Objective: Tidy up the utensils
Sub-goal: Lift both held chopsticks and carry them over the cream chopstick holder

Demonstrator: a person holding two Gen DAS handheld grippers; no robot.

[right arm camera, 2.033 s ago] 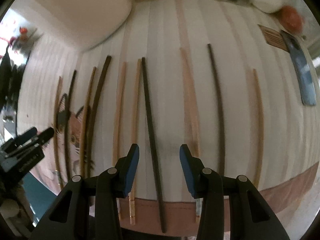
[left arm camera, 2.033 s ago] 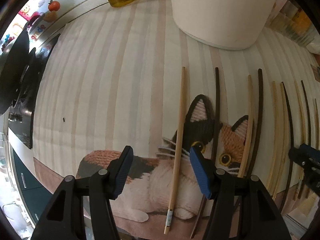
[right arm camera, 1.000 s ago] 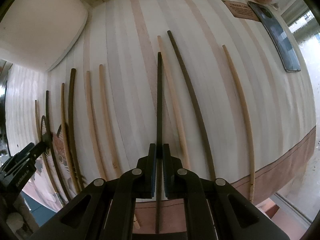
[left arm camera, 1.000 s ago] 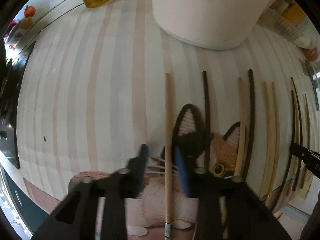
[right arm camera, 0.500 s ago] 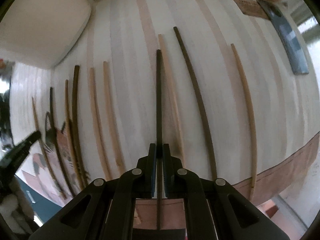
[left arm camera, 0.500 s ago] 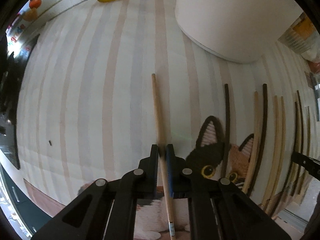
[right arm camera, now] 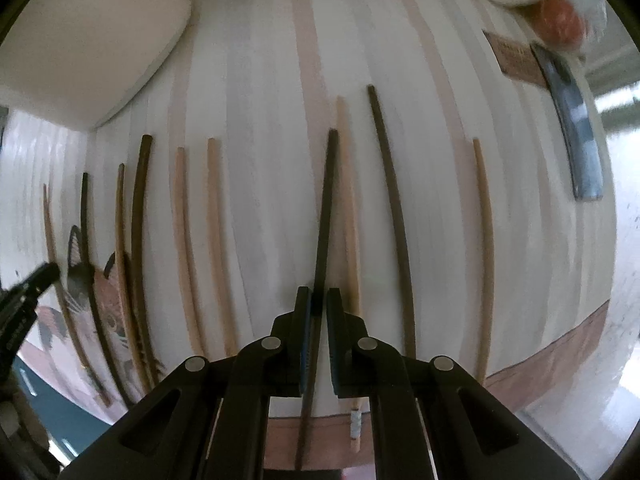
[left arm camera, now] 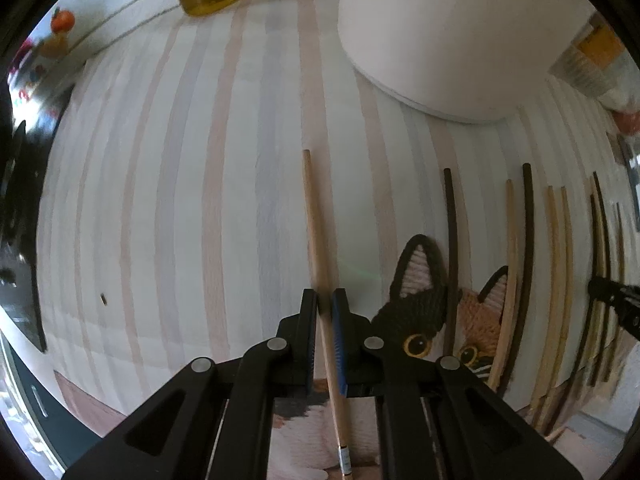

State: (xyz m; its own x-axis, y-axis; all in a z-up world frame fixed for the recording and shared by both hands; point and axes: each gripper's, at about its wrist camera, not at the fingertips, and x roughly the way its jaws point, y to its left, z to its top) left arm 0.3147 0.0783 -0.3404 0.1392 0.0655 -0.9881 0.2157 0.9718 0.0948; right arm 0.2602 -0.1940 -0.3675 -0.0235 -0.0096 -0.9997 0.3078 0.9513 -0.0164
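Spread over the bench (left arm camera: 168, 200): a pale striped cloth, with a big white container (left arm camera: 460, 32) at the far side and a knitted cat mat (left arm camera: 424, 312) at the near edge. Laid out across the cloth in the right wrist view, a row of loose chopsticks, light and dark mixed, roughly parallel and mostly apart from one another: a dark chopstick (right arm camera: 390, 216) and a light chopstick (right arm camera: 482, 248) to the right, a pair of light chopsticks (right arm camera: 200, 240) to the left, more lying over the cat mat. Sorting by colour under way, judging by the mix, with a pick-up in each hand. Clenched in the left gripper (left arm camera: 325, 306): a light wooden chopstick (left arm camera: 314, 216), fingers (left arm camera: 310, 320) pressing its lower half, well left of the other sticks. Clenched in the right gripper (right arm camera: 317, 304): a black chopstick (right arm camera: 326, 200), gripped near its lower third, its shaft crossing just beside a pale chopstick (right arm camera: 348, 208) on the cloth. Next, probably: carrying each stick across to its matching colour and setting it down parallel and close. Calls for keeping the long free ends from sweeping neighbours out of line, and a low, gentle release so nothing rolls.
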